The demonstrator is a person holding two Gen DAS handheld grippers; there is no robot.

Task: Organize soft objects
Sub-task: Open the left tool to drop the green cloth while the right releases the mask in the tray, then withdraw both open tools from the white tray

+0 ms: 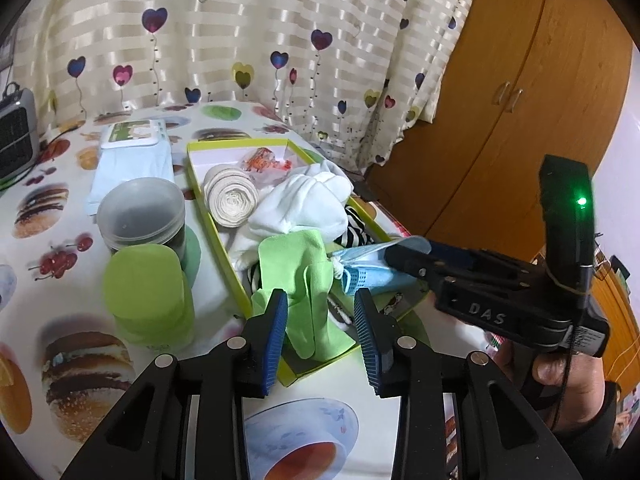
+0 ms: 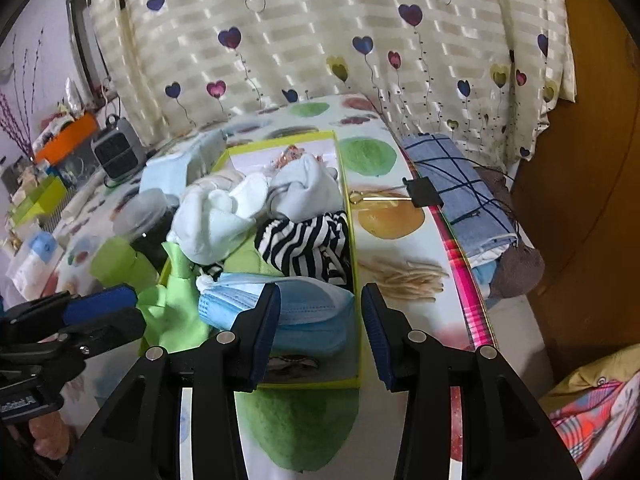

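A heart-print curtain [image 1: 248, 20] hangs behind a table [image 1: 48, 240] covered in a food-print cloth, with a wooden wardrobe [image 1: 500, 92] off to the right. At the table's left stand a lidded grey tub [image 1: 140, 208] and a green container [image 1: 148, 292], both just beside the yellow-green box [image 1: 218, 224] that holds the soft things: a rolled bandage [image 1: 230, 196] toward the back, a white garment [image 1: 304, 200] heaped in the middle, striped fabric [image 2: 308, 244] beneath it, then a green cloth [image 1: 296, 276] and a blue face mask [image 2: 296, 308] at the near end. The left gripper [image 1: 320, 320] hovers with its jaws spread either side of the draped green cloth, holding nothing. The right gripper [image 2: 320, 328] is likewise spread wide over the mask; from the left camera its tips seem to touch the mask's edge, though whether they press it is hard to say. Everything here looks light, limp and unbreakable; the cloth will fold and trail when lifted, so a pinch on a bunched ridge should hold better than on a loose corner, and the mask is best taken across its pleated body, not by the knotted ear loops. The box walls are low but thin, and a dragging cloth could tip or shift the box. To the right of the box the table is barer, with a binder clip [image 2: 426, 198] and folded blue checked cloth [image 2: 460, 192] near its far edge; the left side is crowded by the containers.
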